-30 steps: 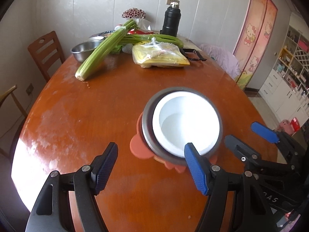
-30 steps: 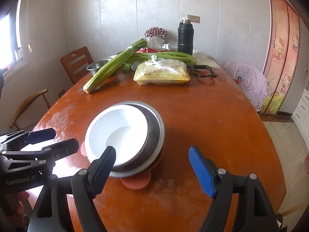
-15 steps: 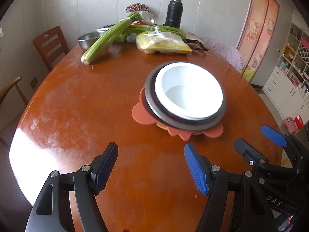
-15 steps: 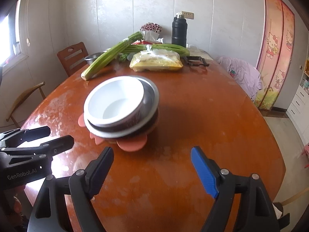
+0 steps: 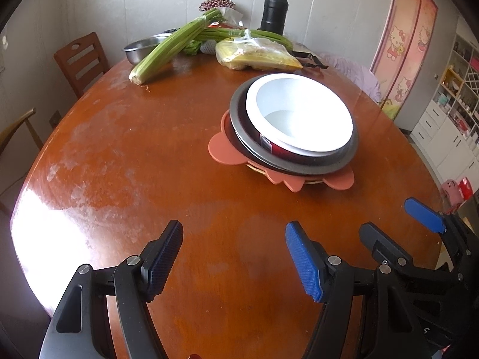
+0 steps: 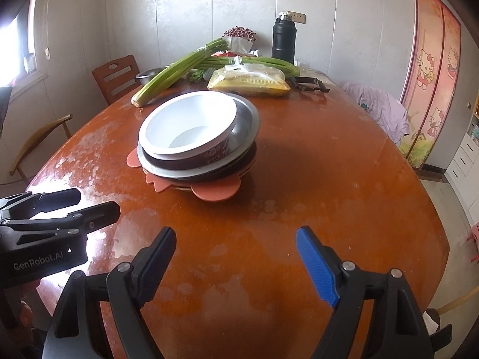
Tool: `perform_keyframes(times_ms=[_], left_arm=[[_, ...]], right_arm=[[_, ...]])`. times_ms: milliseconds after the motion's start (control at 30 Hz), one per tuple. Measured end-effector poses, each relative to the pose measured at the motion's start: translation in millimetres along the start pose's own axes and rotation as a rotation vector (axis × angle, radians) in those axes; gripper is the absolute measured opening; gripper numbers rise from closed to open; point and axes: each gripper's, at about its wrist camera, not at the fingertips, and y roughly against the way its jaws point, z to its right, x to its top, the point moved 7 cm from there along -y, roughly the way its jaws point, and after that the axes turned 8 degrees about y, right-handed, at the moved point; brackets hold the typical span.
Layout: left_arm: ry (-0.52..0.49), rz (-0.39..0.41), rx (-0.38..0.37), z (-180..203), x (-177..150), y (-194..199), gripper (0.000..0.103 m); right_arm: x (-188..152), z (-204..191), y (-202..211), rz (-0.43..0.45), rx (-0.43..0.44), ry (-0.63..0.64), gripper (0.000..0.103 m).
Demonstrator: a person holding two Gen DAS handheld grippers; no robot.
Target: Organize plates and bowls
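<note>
On table (image 5: 125,155): white bowl (image 5: 302,116) upright, mouth upward, topping plate stack (image 6: 209,173).

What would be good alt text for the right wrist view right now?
A white bowl sits in a metal plate atop a stack on an orange mat, mid-way across a round wooden table. The right tool stands open and empty in front; celery and a black flask lie beyond.
</note>
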Motion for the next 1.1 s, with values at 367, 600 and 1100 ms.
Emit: perform_keyframes(times_ms=[367, 600, 1100], left_arm=[[0.021, -0.002, -0.001, -3.3, -1.6, -2.5, 0.073], [0.029, -0.007, -0.003, -3.0, -2.5, -3.9, 0.073], [0.030, -0.007, 0.015, -3.8, -3.8, -1.7, 0.073]], right_arm=[[-3.4, -0.9, -1.5, -0.005, -0.007, 0.005, 0.083], [-4.8, -3.7, -2.5, -0.009, -0.005, 0.009, 0.083], [-5.8, -5.9, -2.3, -0.011, -0.003, 0.014, 0.083]])
